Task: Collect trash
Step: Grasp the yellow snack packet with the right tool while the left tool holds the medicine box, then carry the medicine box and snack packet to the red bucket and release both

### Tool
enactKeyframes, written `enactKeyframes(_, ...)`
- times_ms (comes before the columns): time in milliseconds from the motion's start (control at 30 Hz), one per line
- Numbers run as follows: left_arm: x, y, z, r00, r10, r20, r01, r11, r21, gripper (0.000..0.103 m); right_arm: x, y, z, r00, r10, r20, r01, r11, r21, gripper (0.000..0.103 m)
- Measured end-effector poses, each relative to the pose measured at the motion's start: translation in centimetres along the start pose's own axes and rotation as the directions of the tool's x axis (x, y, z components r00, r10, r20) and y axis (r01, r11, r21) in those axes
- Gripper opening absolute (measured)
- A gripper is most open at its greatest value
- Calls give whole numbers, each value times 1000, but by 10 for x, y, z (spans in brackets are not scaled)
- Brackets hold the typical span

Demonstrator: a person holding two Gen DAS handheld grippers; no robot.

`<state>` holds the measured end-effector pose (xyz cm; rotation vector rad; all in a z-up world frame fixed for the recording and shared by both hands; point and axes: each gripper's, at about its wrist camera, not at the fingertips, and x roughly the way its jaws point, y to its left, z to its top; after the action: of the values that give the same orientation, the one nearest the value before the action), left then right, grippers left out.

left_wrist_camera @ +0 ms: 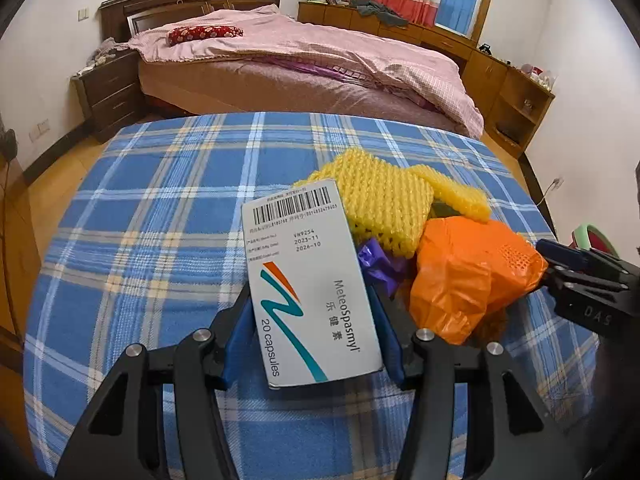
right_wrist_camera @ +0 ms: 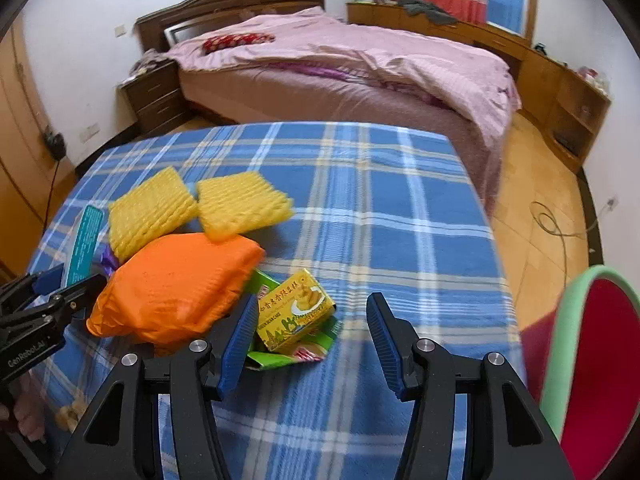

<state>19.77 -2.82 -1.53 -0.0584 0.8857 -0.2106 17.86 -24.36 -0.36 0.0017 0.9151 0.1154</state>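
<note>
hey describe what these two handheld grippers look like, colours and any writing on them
Both the left gripper and the right gripper have matte black angular linkage frames with silver round pivot bolts, and jaws lined with ribbed blue pads. White lettering on the left one's body reads GenRobot.AI. No cables or sleeves show.

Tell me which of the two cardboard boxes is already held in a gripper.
The white MeteoSpasmyl capsule box, clamped in the left gripper. The small yellow cake box lies free on the blue plaid cloth by the open right gripper.
</note>
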Motion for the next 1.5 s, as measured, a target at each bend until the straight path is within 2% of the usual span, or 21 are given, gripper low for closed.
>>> enactKeyframes(233,0,-1,-3,1000,-17,-2,17,1000,-3,55,5,3,-8,996,91,2,-91,996,18,57)
enactKeyframes(267,-1,-1,-3,1000,-17,-1,17,1000,-4,55,5,7,-8,996,85,11,-85,996,17,57)
enactKeyframes(300,-1,0,-3,1000,-18,1,18,1000,-5,55,3,8,-9,996,85,17,-85,996,20,51)
enactKeyframes(333,-2,0,-3,1000,-19,2,19,1000,-7,55,1,8,-10,996,91,25,-92,995,31,50)
enactKeyframes(567,-8,0,-5,999,-28,18,28,1000,-9,55,-17,-3,-18,993,78,86,-89,988,127,49)
enactKeyframes(800,-19,-5,-6,997,-50,55,50,999,7,55,-60,-17,-38,981,72,179,-115,963,242,49)
enactKeyframes(967,-28,-13,-7,994,-73,77,70,997,40,55,-89,-30,-66,979,40,198,-101,946,308,49)
enactKeyframes(1167,-47,-32,-15,989,-126,79,118,988,99,56,-122,-52,-108,981,-39,188,-36,924,380,49)
enactKeyframes(1300,-59,-51,-22,983,-173,59,164,977,132,56,-142,-74,-131,978,-99,185,7,896,444,49)
enactKeyframes(1500,-71,-90,-30,974,-226,21,217,956,196,55,-164,-101,-150,965,-146,216,14,857,516,49)
